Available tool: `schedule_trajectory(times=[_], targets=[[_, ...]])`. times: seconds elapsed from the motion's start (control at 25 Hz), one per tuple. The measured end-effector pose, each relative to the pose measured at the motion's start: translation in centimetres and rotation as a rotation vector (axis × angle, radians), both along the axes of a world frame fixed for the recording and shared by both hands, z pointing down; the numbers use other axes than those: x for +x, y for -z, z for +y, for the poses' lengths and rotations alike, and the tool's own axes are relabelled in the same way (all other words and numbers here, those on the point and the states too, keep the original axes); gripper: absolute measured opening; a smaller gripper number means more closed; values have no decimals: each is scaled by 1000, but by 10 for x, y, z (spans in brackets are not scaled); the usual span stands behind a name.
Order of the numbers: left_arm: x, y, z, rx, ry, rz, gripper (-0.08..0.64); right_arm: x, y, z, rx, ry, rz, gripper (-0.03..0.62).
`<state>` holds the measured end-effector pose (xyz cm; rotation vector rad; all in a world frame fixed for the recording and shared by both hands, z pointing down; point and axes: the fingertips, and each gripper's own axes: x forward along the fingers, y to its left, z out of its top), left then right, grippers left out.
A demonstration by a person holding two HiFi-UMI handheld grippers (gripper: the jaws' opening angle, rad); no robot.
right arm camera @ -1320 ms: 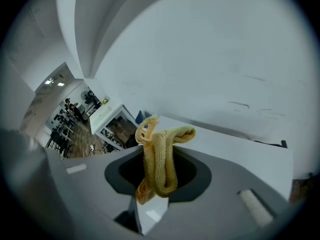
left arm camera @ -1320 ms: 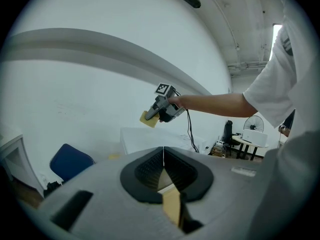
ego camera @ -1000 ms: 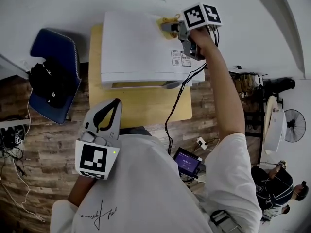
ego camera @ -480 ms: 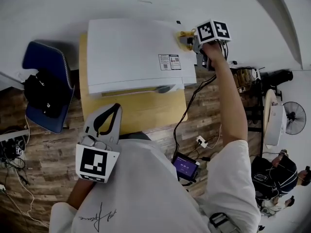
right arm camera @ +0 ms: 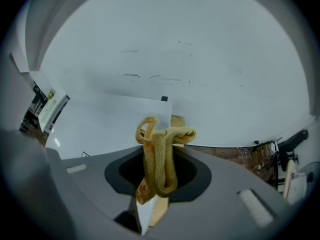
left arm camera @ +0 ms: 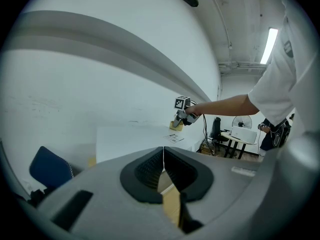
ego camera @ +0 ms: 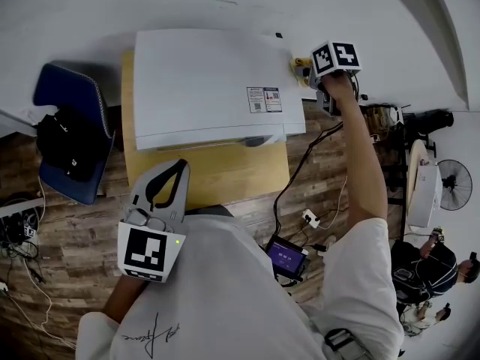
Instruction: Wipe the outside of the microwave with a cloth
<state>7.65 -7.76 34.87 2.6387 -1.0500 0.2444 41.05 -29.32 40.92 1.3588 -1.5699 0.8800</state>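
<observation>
At the microwave's far right corner: yellow cloth hangs bunched, just beside the white casing | right claw clamps the cloth between its jaws | microwave sits on the wooden tabletop | left claw held low in front of the microwave, jaws together, nothing between | blue chair left of the microwave.

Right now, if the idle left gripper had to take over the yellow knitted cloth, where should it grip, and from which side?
Probably the folded loops of the yellow knitted cloth that poke out past the right gripper, shut on its middle. The left gripper, shut and empty, should come across the white microwave's top, facing those jaws: only that bunched end is free.
</observation>
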Motion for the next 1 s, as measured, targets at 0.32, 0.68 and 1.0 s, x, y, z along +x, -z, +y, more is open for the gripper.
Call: schedule_trajectory(times=[0.32, 0.68, 1.0], targets=[[-15, 0, 2, 4, 12, -10, -5, -15, -1, 0, -4, -3, 12, 118], [-41, 0, 14, 6, 52, -13, -5, -53, -2, 0, -4, 32, -1, 118], [-53, 2, 22, 21, 72, 3, -5, -86, -3, 1, 5, 65, -5, 118]])
